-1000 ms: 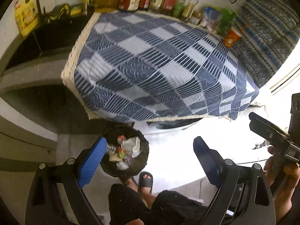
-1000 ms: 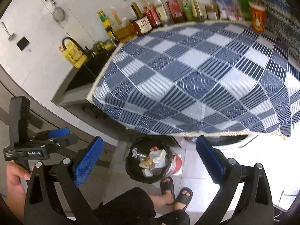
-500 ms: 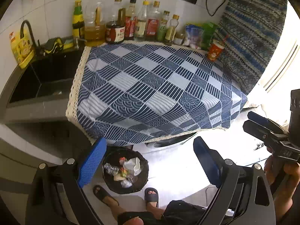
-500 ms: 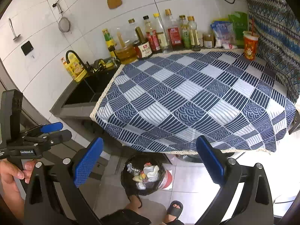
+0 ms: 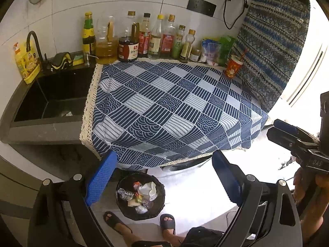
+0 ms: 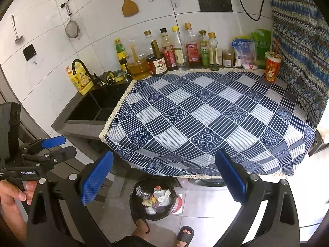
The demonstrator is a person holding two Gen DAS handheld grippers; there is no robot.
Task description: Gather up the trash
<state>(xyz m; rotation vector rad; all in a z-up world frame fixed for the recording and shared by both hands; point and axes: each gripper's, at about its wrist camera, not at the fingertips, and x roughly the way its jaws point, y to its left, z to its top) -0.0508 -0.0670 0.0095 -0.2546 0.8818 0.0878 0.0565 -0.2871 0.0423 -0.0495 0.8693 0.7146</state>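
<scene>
From my left wrist camera, my left gripper [image 5: 162,179] has its jaws spread wide with nothing between the blue pads [image 5: 100,178]. Below them the black trash bin [image 5: 140,195] stands on the floor just in front of the cloth-covered surface [image 5: 170,111], already holding crumpled paper and wrappers. A red paper cup [image 5: 232,68] stands at the far right corner of the surface, beside a patterned drape. My right gripper [image 5: 287,135] shows at the right edge.

From my right wrist camera, my right gripper [image 6: 164,177] also has its jaws wide and empty. The trash bin [image 6: 154,199] sits on the floor between the pads, under the surface's [image 6: 205,119] near edge. The red paper cup [image 6: 271,69] stands at the far right, near a row of bottles [image 6: 181,49]. My left gripper [image 6: 47,150] appears at the left, beside the sink [image 6: 98,107].
</scene>
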